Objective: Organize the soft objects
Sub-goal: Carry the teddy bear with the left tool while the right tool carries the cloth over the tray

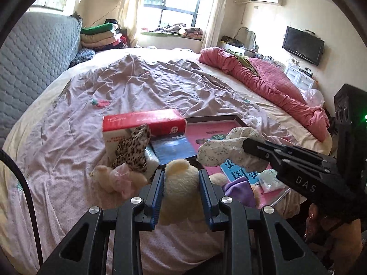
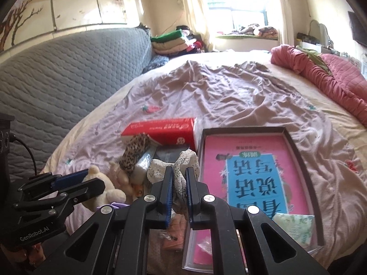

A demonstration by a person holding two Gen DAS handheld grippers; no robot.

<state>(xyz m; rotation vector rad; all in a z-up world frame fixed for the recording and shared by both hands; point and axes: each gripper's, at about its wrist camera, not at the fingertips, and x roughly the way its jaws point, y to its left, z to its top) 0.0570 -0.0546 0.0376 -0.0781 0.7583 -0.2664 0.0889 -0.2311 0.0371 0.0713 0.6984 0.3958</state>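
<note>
Both claws loaded — left gripper [image 1: 181, 178] is clamped on the cream teddy [image 1: 181, 183], pads squeezing its head from both sides, body dangling below. Right gripper [image 2: 176, 183] is pinched tight on the floral cloth [image 2: 183, 162], which bunches up above the fingers and droops beneath them.

Landmark is the tray [image 2: 298, 160] with the pink book [image 2: 240, 160] lying in it. The teddy hangs just left of the tray's near corner; the cloth hangs over that left edge. A second small plush [image 1: 107, 176] lies on the bedsheet [image 1: 149, 80] left of the teddy, a purple cloth [image 1: 238, 190] beside the tray's near end. Just beyond, a leopard-print cloth [image 1: 133, 151] leans on the red box [image 1: 144, 121] at the tray's far left corner. Further off, a pink quilt [image 1: 263, 80] lies well right of the tray.

Risks, as I judge them: the teddy is held by the head alone, so a quick swing could slip it free. The cloth's loose tail could snag the tray rim — or drag the leopard cloth along.
</note>
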